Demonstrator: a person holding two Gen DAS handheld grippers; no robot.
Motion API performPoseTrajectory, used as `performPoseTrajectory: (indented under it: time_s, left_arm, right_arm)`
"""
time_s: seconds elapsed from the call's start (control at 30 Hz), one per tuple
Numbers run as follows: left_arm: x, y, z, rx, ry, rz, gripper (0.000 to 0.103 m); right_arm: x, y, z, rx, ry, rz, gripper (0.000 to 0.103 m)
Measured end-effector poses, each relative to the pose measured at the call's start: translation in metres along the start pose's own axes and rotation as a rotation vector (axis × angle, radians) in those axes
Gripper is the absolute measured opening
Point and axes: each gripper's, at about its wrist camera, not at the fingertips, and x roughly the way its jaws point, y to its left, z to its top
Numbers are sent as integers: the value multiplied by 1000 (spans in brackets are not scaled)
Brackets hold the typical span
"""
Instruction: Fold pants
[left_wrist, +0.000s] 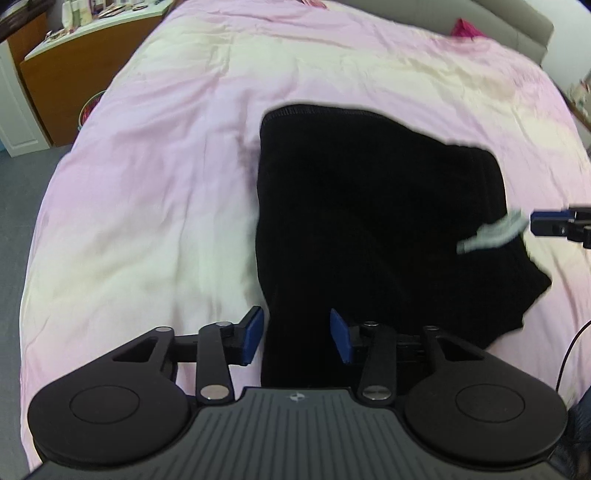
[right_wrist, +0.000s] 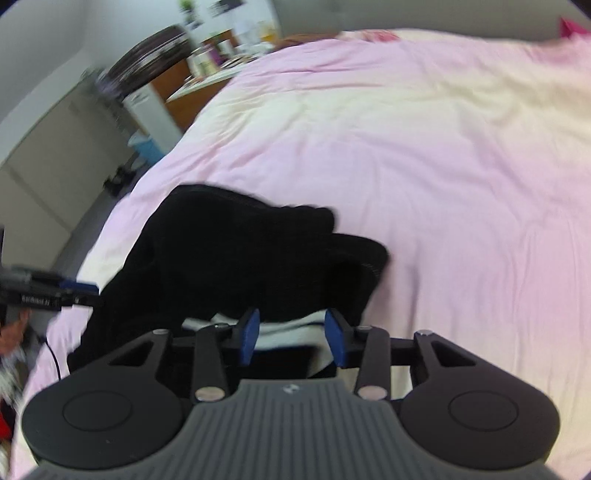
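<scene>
Black pants (left_wrist: 369, 221) lie bunched in a rough fold on the pink bed sheet (left_wrist: 147, 184). My left gripper (left_wrist: 298, 338) hangs over their near left edge. Its blue pads stand well apart, and dark cloth lies between them unpinched. A blurred white tag (left_wrist: 491, 232) shows on the pants' right side, just short of my right gripper (left_wrist: 535, 221). In the right wrist view the pants (right_wrist: 240, 251) spread ahead, and my right gripper (right_wrist: 293, 336) is open over a white strip (right_wrist: 284, 326) of the garment. The left gripper (right_wrist: 88, 291) reaches in at the pants' left edge.
The sheet (right_wrist: 443, 184) stretches wide beyond and to the right of the pants. A wooden bedside cabinet (left_wrist: 66, 74) with clutter on top stands left of the bed, with grey floor (left_wrist: 22, 192) beside it. A thin black cable (left_wrist: 569, 354) hangs at the right.
</scene>
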Motion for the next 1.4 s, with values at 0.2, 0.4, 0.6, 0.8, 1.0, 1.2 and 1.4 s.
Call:
performPoseTrajectory:
  time_s: [0.2, 0.4, 0.6, 0.8, 1.0, 1.2, 1.4]
  left_arm:
    - [25, -9, -40, 30, 44, 56, 43]
    - [15, -16, -56, 51, 46, 80, 43]
    - [-31, -38, -66, 163, 49, 181, 42]
    - [-140, -79, -68, 166, -249, 264, 49]
    - [-228, -143, -97, 63, -550, 397, 74]
    - [-267, -198, -128, -34, -701, 412, 91]
    - [-265, -230, -144, -59, -668, 404, 91]
  right_arm:
    - [20, 26, -63, -143, 25, -94, 33]
    - [30, 13, -79, -98, 43, -111, 42]
    - [0, 22, -70, -87, 37, -121, 40]
    - [-96, 54, -64, -120, -154, -155, 61]
    - [-194, 94, -92, -152, -371, -215, 83]
    - [-264, 123, -144, -148, -509, -244, 95]
    - [-302, 146, -207, -155, -583, -290, 98]
